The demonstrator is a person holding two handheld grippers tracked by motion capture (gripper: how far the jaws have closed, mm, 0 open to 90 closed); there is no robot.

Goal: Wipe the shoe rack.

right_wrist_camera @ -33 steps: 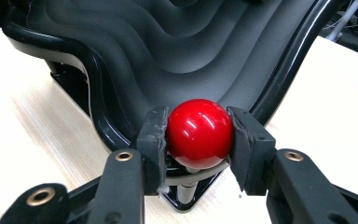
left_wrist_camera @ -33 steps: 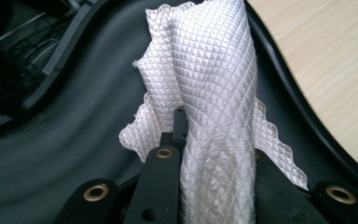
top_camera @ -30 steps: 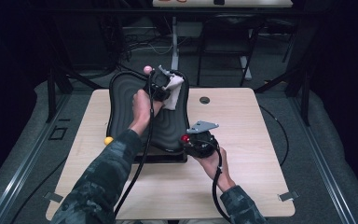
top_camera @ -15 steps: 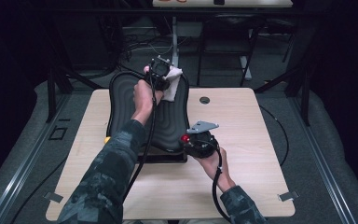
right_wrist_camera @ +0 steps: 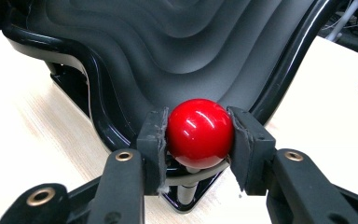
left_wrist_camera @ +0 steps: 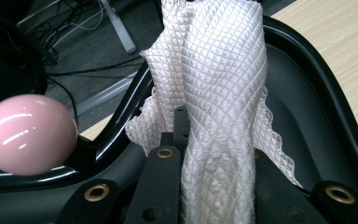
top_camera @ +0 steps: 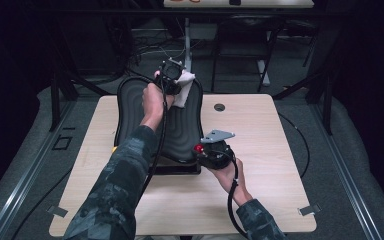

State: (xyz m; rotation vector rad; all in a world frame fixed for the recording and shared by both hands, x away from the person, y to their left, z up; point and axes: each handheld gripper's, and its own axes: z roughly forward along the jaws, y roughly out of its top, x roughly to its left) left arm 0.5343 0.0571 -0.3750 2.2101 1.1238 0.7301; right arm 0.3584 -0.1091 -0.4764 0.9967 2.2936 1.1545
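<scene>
Your left hand-held gripper (top_camera: 176, 79) is clamped on a white cloth (left_wrist_camera: 219, 93) at the far rim of the black ribbed tray (top_camera: 180, 132), beside a pink ball (left_wrist_camera: 25, 134); your right hand-held gripper (right_wrist_camera: 199, 135) pinches the red ball (right_wrist_camera: 199, 132) at the tray's near corner, steadying it on the desk (top_camera: 275, 150). A hard wipe could tilt the propped tray or slide it, and the glossy red ball may slip from the pads. The loose cloth could snag on the rim.
</scene>
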